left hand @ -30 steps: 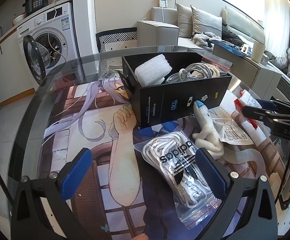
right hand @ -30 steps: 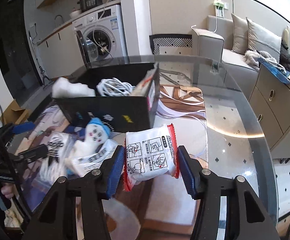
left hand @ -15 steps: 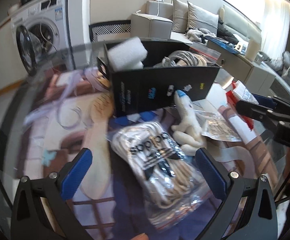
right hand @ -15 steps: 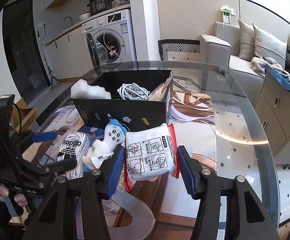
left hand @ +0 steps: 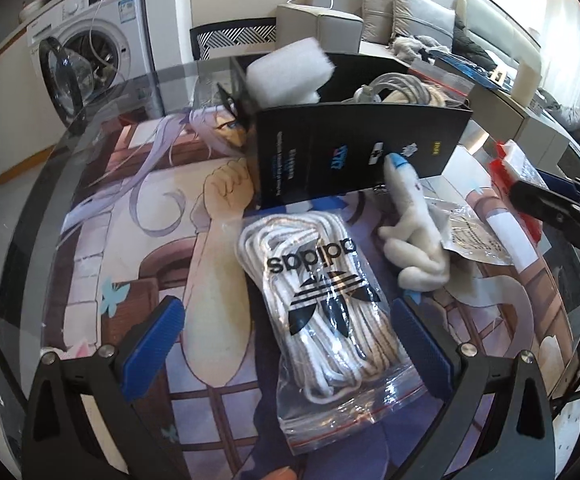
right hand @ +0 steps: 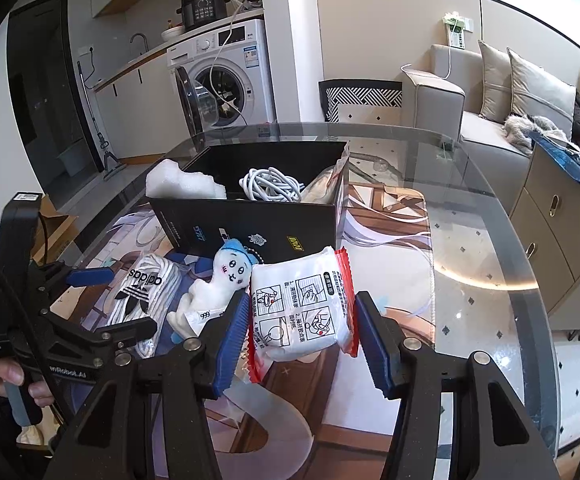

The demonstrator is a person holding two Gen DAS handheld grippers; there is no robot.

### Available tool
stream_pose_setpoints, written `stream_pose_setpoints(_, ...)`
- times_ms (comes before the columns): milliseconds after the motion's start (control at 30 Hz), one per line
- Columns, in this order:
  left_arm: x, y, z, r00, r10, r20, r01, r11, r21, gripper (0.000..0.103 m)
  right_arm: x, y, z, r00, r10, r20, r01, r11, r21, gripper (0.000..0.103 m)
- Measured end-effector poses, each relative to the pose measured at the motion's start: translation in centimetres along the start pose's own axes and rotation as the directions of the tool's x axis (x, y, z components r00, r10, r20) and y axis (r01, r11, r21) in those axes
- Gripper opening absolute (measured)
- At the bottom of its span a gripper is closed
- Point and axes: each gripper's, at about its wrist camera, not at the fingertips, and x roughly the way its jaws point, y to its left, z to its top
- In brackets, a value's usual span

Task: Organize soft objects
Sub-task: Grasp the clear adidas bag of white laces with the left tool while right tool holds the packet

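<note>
The right gripper point(right hand: 300, 336) holds a white packet point(right hand: 300, 304) between its jaws above the counter point(right hand: 470, 240). The left gripper's point(left hand: 285, 344) jaws stand wide over a bagged cord point(left hand: 330, 312), near the black box point(left hand: 354, 152) mid-counter.

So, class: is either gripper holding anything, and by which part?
The right gripper holds the white packet, its fingers on the two side edges. The left gripper holds nothing, open around the bagged laces.
</note>
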Motion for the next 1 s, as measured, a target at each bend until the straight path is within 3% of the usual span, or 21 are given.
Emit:
stream_pose_setpoints(467, 0.5, 0.1, 0.0, 1.0, 0.013, -0.007, -0.013, 1.0, -0.006, 0.103, -0.1, 0.6, 0.0, 1.0, 0.016, 0.002, -0.016, 1.0, -0.013, 0.054)
stream_pose_setpoints(1000, 0.6, 1.1, 0.4, 1.0, -0.009, 0.018, 0.011, 0.996, -0.089, 0.103, -0.6, 0.7, 0.2, 1.0, 0.02, 0.007, -0.02, 1.0, -0.015, 0.054)
